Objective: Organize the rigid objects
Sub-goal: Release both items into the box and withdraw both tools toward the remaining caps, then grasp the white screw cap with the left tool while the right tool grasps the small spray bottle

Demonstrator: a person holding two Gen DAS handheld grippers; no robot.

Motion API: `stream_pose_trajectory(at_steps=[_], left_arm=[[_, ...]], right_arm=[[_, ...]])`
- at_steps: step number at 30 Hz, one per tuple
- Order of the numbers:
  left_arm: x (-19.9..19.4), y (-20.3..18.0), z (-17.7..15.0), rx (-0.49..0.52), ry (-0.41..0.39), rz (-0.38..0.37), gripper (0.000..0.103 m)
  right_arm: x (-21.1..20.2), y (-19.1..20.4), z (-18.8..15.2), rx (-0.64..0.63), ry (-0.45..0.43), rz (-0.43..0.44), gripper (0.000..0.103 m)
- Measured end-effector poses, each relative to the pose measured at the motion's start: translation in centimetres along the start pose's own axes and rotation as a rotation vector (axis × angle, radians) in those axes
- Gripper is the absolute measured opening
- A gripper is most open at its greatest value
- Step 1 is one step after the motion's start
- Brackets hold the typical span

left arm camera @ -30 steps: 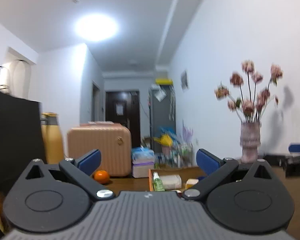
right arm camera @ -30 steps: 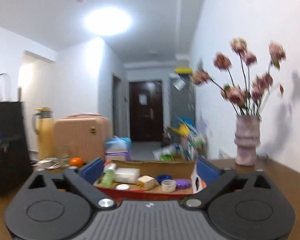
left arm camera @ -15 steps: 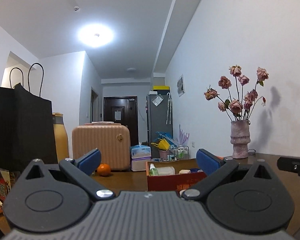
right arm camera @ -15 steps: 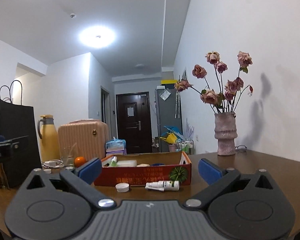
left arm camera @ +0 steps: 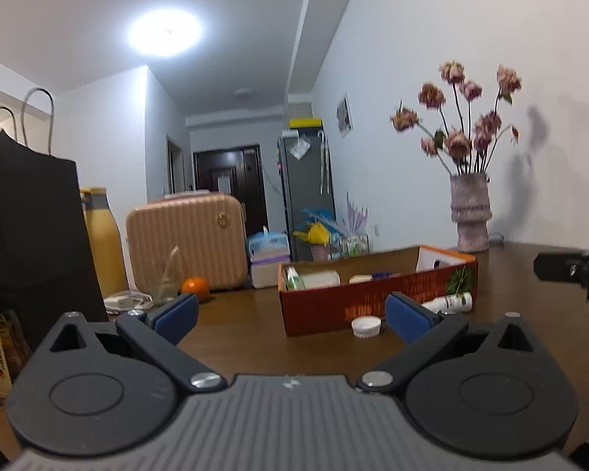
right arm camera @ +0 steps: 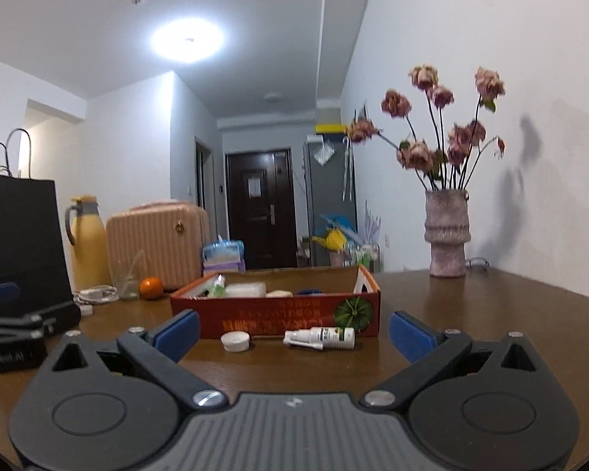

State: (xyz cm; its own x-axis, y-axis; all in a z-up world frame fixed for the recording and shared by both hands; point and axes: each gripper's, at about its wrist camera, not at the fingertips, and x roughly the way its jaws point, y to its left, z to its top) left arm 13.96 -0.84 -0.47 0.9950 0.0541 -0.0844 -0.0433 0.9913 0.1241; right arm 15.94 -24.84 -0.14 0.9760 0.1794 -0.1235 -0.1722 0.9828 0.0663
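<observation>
A red cardboard box [right arm camera: 275, 316] sits on the brown table [right arm camera: 471, 314] and holds a green bottle, a white box and other small items. A small white spray bottle [right arm camera: 320, 337] lies on its side in front of the box, with a white round cap [right arm camera: 235, 340] to its left. Both also show in the left wrist view, the bottle [left arm camera: 449, 303] and the cap [left arm camera: 366, 326], in front of the box [left arm camera: 373, 302]. My left gripper [left arm camera: 290, 316] is open and empty, short of the box. My right gripper [right arm camera: 292, 333] is open and empty, just short of the bottle and cap.
A vase of dried roses [right arm camera: 447, 235] stands at the back right. A black paper bag [left arm camera: 31, 235], a yellow thermos [right arm camera: 86, 243], a glass [left arm camera: 163, 278], an orange [right arm camera: 151, 287] and a pink suitcase [left arm camera: 186, 247] are on the left.
Both grippers have tilted down and drawn back a little, so the table, box, bottle and cap show more fully. Both stay open and empty.
</observation>
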Motion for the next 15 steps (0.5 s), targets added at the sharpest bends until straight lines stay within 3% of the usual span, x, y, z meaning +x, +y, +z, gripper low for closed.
stream_pose_trajectory(at_steps=[4, 7, 11, 13, 15], left_arm=[[3.9, -0.4, 0.9, 0.006, 0.124, -0.075, 0.103], [9.1, -1.4, 1.7, 0.063, 0.293, -0.163, 0.103], [15.5, -2.1, 2.3, 0.005, 0.394, -0.251, 0.103], [19.1, -2.6, 2.4, -0.021, 0.464, -0.292, 0.096], [22.1, -3.6, 2.1, 0.006, 0.506, -0.304, 0.088]], right_arm=[[2.4, -0.7, 0.5, -0.018, 0.050, -0.005, 0.102], [5.2, -1.4, 1.1, -0.045, 0.118, -0.025, 0.101], [10.3, -2.0, 1.7, -0.159, 0.230, 0.006, 0.101], [12.7, -2.4, 2.0, -0.204, 0.257, 0.036, 0.100], [15.1, -2.7, 2.4, -0.241, 0.283, 0.060, 0.089]])
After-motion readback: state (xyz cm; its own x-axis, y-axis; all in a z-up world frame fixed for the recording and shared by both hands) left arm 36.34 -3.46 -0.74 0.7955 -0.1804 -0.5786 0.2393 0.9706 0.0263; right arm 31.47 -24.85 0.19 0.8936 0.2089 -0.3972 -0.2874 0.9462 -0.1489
